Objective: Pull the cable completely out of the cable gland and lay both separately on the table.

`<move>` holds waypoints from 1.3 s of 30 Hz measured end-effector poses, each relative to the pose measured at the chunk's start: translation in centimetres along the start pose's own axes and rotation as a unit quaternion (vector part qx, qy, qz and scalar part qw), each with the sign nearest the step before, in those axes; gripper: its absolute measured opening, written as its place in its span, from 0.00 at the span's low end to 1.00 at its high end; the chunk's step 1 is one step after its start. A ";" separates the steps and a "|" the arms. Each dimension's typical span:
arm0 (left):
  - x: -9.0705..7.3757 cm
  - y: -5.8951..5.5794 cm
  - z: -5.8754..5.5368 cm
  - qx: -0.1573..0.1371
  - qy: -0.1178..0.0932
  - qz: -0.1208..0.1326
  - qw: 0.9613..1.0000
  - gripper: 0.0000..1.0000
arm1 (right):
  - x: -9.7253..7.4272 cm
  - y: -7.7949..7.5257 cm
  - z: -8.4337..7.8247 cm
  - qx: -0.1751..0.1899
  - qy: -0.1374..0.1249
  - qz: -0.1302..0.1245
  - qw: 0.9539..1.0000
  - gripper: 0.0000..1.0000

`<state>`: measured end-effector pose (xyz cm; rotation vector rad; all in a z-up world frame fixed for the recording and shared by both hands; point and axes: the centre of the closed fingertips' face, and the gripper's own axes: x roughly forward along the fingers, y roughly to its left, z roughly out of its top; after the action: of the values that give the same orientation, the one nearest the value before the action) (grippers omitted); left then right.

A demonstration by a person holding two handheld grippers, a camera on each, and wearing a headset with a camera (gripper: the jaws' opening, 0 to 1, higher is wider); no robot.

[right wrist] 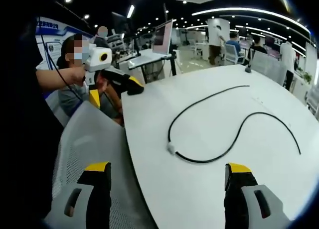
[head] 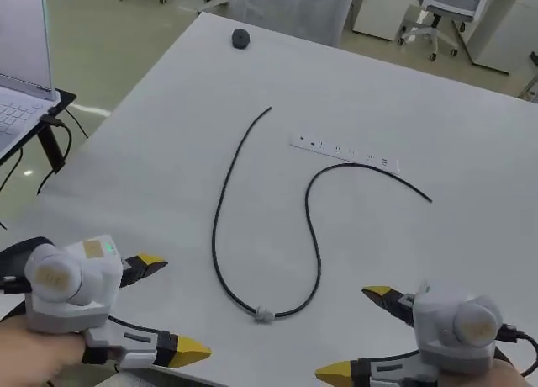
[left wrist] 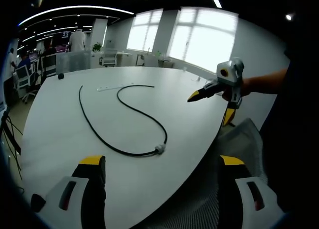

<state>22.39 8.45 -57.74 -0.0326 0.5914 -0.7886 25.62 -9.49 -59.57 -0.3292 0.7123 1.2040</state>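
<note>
A long black cable [head: 225,182] lies in an S-curve on the white table [head: 168,151]. It runs through a small grey cable gland [head: 264,314] near the front edge. My left gripper [head: 178,305] is open at the front left, a hand's width from the gland. My right gripper [head: 349,332] is open at the front right, about as far away. In the left gripper view the gland [left wrist: 160,149] lies just ahead of the open left gripper [left wrist: 160,162], with the right gripper [left wrist: 209,109] beyond. In the right gripper view the gland [right wrist: 171,149] lies ahead of the open right gripper [right wrist: 167,168].
A white strip with small marks [head: 345,153] lies beside the cable's far loop. A small dark object [head: 240,39] sits at the far edge. A laptop [head: 21,59] stands on a stand to the left. A mesh chair [right wrist: 89,139] is close to the front edge.
</note>
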 end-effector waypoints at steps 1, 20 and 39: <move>0.0 -0.1 -0.1 -0.004 0.003 -0.002 1.000 0.90 | 0.1 0.0 0.0 -0.001 0.000 0.001 1.000 0.95; 0.2 -0.4 0.3 -0.010 0.004 0.007 1.000 0.87 | 2.6 -1.2 0.4 -0.035 0.032 0.030 0.998 0.87; 0.9 -0.7 -0.8 -0.024 0.018 0.011 1.000 0.86 | 7.2 -1.6 0.4 -0.088 0.085 0.068 0.990 0.69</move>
<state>22.01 7.45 -58.64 -0.0558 0.6430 -0.7556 28.51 -4.54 -64.27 -0.5431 0.7866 1.3831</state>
